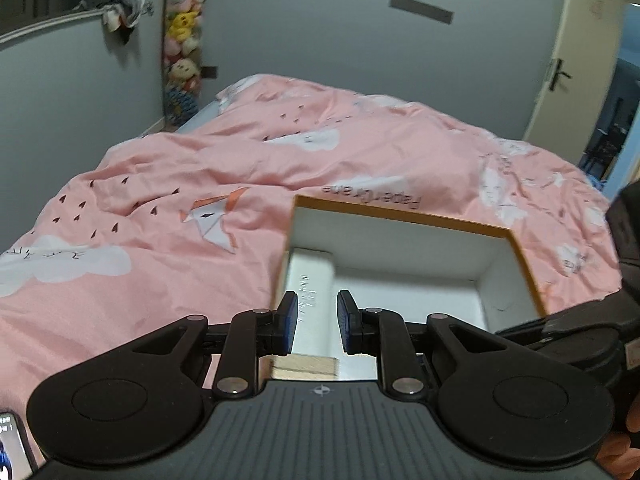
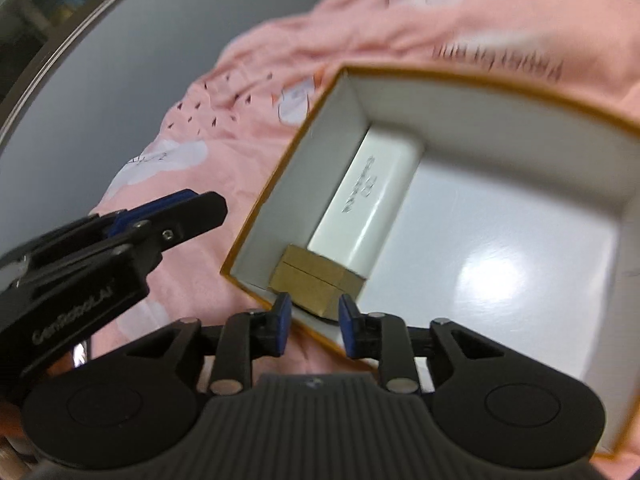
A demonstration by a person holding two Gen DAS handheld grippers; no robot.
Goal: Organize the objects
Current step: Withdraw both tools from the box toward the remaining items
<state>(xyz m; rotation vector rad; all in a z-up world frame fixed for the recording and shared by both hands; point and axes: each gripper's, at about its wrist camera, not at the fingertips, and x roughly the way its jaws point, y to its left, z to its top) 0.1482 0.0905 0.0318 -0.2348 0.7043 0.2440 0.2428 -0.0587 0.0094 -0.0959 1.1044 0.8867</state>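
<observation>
**A:** What's readable in this one? I get "GenRoboLAI" or close to it, embossed on the side of the left gripper (image 2: 176, 216) as seen from the right wrist view.

**B:** Same, though it's blurry. The pink duvet (image 1: 160, 184) has "Paper Crane" printed upside down just past the far rim of the box, plus white clouds and an origami-crane print.

**A:** The box (image 1: 404, 216) is open cardboard, orange-edged outside, white inside, sitting on the duvet. Along its left wall lies a long white carton (image 2: 368, 204) with small grey lettering I can't make out. In the near left corner, touching the carton's end, is a little brown kraft box (image 2: 316, 284) with a lid seam.

**B:** Claws? Left gripper (image 1: 318, 322) has its blue pads drawn in with nothing between them. Right gripper (image 2: 314, 326) has a modest gap, pinching nothing; the kraft box shows just beyond its tips.

**A:** Phone corner (image 1: 12, 448) bottom left, too.
</observation>
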